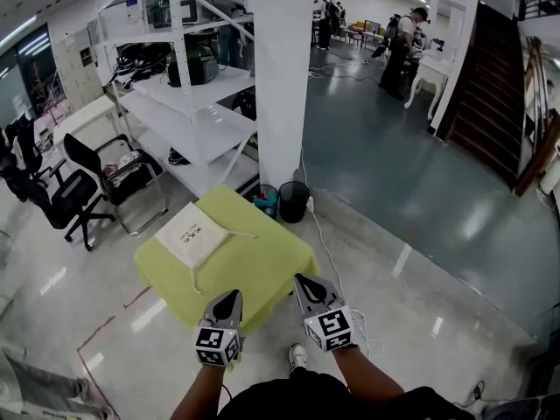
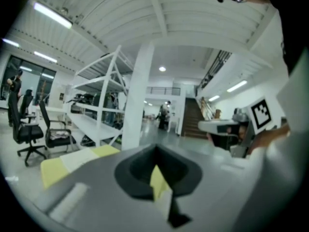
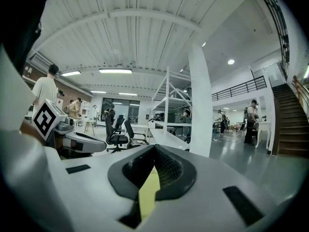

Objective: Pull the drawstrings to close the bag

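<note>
A flat white drawstring bag (image 1: 192, 233) lies on the far left part of a small table under a yellow-green cloth (image 1: 262, 265). One drawstring (image 1: 241, 233) trails right of the bag, another (image 1: 195, 277) runs toward the near edge. Both grippers hover at the table's near edge, well short of the bag. My left gripper (image 1: 233, 294) is shut with nothing in it, and its own view shows the jaws (image 2: 155, 150) meeting, with the bag (image 2: 79, 158) low at the left. My right gripper (image 1: 302, 278) is shut and empty too, jaws (image 3: 154, 149) pressed together and pointing out over the room.
Behind the table stand a white pillar (image 1: 282, 77) and a black bin (image 1: 293, 201). White shelving (image 1: 197, 121) and black office chairs (image 1: 66, 191) are at the left. A cable (image 1: 337, 261) runs along the floor at the right. Stairs (image 1: 490, 103) and people (image 1: 402, 46) are far off.
</note>
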The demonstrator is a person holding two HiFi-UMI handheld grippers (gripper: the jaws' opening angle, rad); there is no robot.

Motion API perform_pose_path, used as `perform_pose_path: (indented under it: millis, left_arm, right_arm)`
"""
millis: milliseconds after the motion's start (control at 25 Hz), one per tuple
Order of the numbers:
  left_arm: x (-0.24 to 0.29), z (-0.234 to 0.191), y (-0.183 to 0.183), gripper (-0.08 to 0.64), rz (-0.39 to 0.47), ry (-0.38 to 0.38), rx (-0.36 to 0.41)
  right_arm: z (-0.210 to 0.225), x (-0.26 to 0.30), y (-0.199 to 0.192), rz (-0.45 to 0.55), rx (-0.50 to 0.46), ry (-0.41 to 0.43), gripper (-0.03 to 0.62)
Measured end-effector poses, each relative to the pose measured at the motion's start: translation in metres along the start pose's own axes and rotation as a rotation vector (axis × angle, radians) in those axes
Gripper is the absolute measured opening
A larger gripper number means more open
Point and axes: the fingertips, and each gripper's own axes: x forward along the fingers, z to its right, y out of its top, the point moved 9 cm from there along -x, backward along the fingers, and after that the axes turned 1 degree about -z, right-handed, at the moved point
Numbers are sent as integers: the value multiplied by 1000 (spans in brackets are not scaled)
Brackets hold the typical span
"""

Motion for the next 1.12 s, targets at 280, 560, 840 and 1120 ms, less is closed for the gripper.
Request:
perform_pose_path:
  millis: [280,560,840,1120]
  left_arm:
    - [37,-20,13,5,2,110,-18]
    - [58,-32,8,5,-18,202,-44]
    - [67,-36,-1,5,-49,303,-61]
    - [58,-45,-10,5,-65,402,-84]
  right_arm:
    - [35,50,2,-11,-7,107,-8]
    - [54,85,-4,-29,-26,213,-8]
    - [76,109,-16,-55,-26,295,-8]
    - [74,131,-31,-73,-16,364,-8]
